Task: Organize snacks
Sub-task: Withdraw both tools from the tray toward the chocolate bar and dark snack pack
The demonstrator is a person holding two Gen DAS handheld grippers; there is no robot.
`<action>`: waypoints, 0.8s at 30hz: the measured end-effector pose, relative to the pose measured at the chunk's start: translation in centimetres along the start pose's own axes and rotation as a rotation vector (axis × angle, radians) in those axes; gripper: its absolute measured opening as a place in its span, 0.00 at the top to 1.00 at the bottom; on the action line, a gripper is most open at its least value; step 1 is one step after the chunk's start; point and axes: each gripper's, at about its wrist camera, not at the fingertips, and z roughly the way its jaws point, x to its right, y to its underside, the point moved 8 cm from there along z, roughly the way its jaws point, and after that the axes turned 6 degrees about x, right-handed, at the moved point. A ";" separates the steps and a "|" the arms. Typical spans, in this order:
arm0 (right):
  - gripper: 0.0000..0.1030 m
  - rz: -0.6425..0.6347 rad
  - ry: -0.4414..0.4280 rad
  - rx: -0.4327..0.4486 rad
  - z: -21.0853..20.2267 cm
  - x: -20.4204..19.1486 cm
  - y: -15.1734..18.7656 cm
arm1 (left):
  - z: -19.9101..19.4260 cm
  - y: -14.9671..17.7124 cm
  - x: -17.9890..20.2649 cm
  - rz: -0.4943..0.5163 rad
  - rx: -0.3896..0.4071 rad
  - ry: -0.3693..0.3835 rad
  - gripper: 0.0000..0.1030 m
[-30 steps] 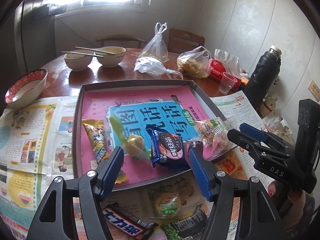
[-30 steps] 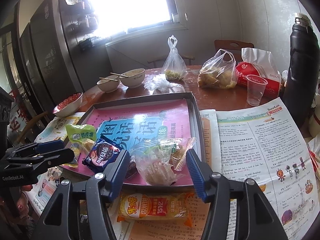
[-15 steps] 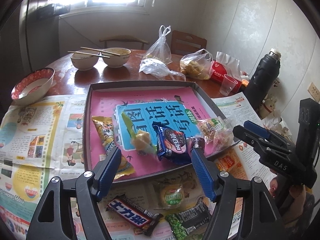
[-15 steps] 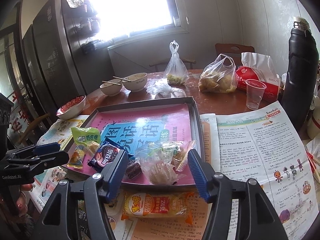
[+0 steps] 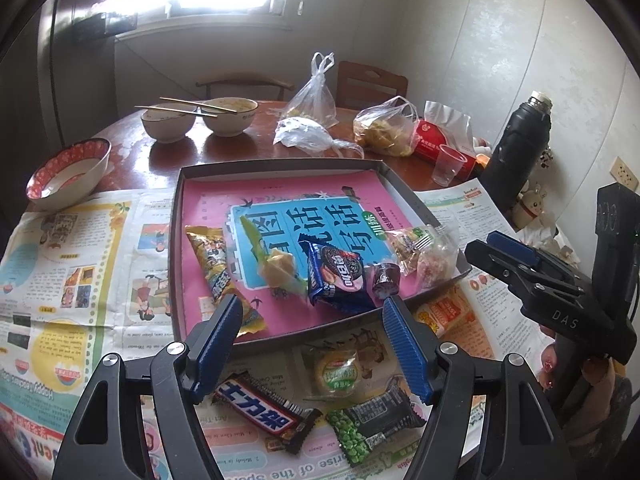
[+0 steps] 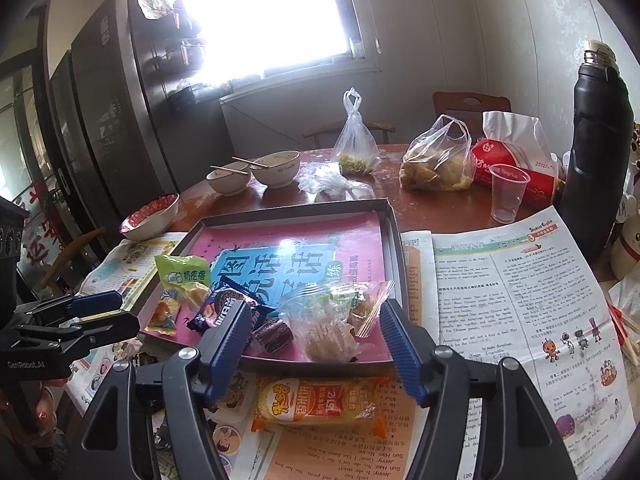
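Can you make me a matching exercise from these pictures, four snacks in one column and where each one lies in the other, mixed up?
Things:
1. Oreo pack
2. Snickers bar
3. orange rice cracker pack
4. green pea packet

Places:
A. on the newspaper, in front of the right gripper
B. inside the tray, on the pink book
C. on the newspaper, below the left gripper's left finger
D. on the newspaper, below the left gripper's right finger

Pairs: 1-B, 2-C, 3-A, 4-D
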 end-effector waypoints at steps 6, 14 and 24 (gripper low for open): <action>0.34 -0.017 -0.020 0.001 -0.4 -1.1 0.1 | -0.9 0.3 -0.7 -0.006 0.002 -0.016 0.28; 0.33 -0.031 -0.050 0.000 -1.1 -2.8 0.4 | -1.7 1.1 -1.7 -0.018 -0.011 -0.037 0.28; 0.31 -0.047 -0.110 -0.025 -1.9 -5.5 1.6 | -3.2 2.1 -3.2 -0.041 -0.013 -0.077 0.28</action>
